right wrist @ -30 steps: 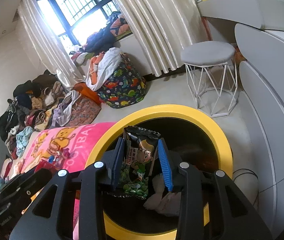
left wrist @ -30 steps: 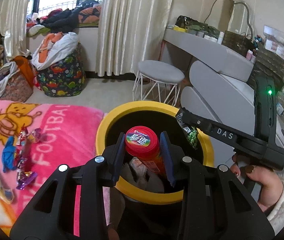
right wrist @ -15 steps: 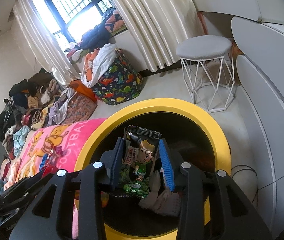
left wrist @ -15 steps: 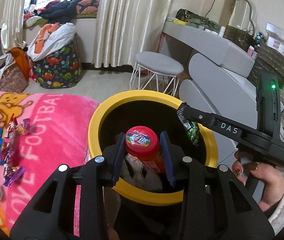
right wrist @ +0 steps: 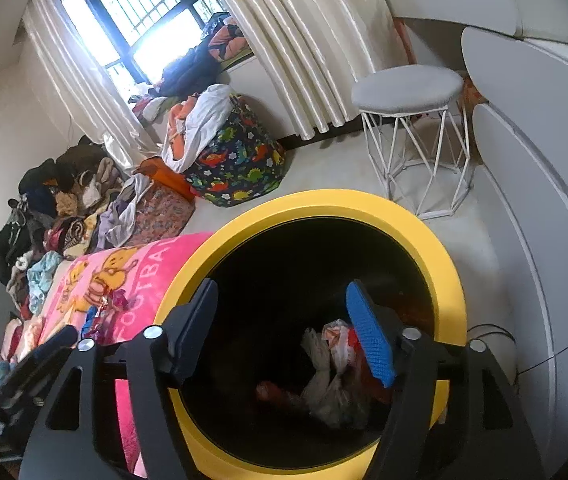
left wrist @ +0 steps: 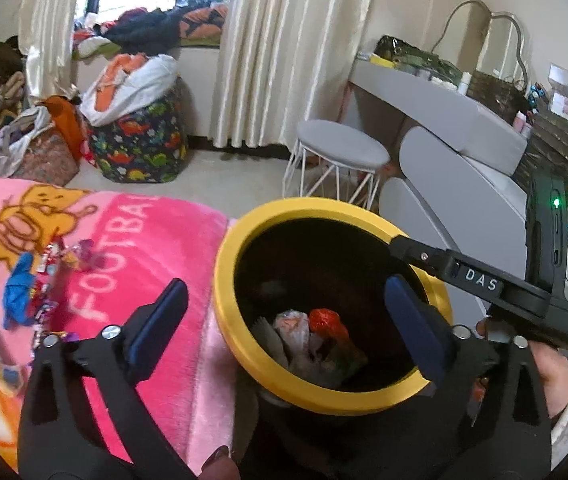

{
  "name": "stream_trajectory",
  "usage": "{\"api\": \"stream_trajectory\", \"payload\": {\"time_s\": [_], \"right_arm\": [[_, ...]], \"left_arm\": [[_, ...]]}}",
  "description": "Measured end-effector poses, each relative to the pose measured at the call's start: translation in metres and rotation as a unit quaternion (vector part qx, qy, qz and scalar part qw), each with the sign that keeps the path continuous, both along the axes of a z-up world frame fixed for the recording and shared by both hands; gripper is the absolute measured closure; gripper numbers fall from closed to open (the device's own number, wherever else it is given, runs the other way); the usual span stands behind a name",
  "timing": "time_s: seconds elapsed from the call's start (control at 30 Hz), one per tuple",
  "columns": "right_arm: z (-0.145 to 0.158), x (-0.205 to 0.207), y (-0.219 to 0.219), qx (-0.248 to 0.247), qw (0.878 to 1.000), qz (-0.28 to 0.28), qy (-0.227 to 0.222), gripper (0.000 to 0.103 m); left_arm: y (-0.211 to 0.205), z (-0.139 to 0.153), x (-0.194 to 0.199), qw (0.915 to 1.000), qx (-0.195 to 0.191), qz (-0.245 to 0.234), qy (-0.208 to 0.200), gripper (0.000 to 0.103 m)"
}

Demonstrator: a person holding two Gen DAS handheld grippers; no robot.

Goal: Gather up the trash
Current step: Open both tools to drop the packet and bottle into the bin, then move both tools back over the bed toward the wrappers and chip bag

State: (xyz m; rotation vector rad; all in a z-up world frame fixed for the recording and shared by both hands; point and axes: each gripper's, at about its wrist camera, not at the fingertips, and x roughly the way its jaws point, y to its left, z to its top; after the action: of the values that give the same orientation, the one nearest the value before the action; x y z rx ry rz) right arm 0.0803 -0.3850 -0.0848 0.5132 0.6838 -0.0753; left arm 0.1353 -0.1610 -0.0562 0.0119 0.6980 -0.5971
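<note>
both jaws are spread wide and empty over the yellow bin [left wrist: 243, 360], whose rim could be clipped and tipped if the left gripper [left wrist: 284, 336] is swung carelessly toward the wrappers [left wrist: 39, 280].

grey stool [left wrist: 342, 145], cream curtains [left wrist: 279, 40] — dinosaur-print bag [left wrist: 139, 148], pink blanket [left wrist: 123, 248]

Bright barred window [right wrist: 155, 12], cream curtains [left wrist: 284, 48], grey stool [left wrist: 342, 146], pale floor [right wrist: 332, 168]
</note>
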Motion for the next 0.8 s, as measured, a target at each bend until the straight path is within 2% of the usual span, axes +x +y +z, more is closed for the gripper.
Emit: {"api": "stream_trajectory", "payload": {"time_s": [0.23, 0.47, 0.8], "right_arm": [[0.013, -0.005, 0.012, -0.025, 1.0, 0.004, -0.016, 0.027], [0.027, -0.008, 0.029, -0.041, 0.998, 0.025, -0.035, 0.026], [0.043, -0.009, 0.062, -0.055, 0.995, 0.065, -0.056, 0.025]], "left_arm": [[0.016, 0.013, -0.003, 0.9995, -0.004, 0.026, -0.015, 0.011], [0.035, 0.024, -0.007, 0.9985, -0.015, 0.046, -0.024, 0.011], [0.06, 0.035, -0.016, 0.9959, -0.011, 0.076, -0.048, 0.011]]}}
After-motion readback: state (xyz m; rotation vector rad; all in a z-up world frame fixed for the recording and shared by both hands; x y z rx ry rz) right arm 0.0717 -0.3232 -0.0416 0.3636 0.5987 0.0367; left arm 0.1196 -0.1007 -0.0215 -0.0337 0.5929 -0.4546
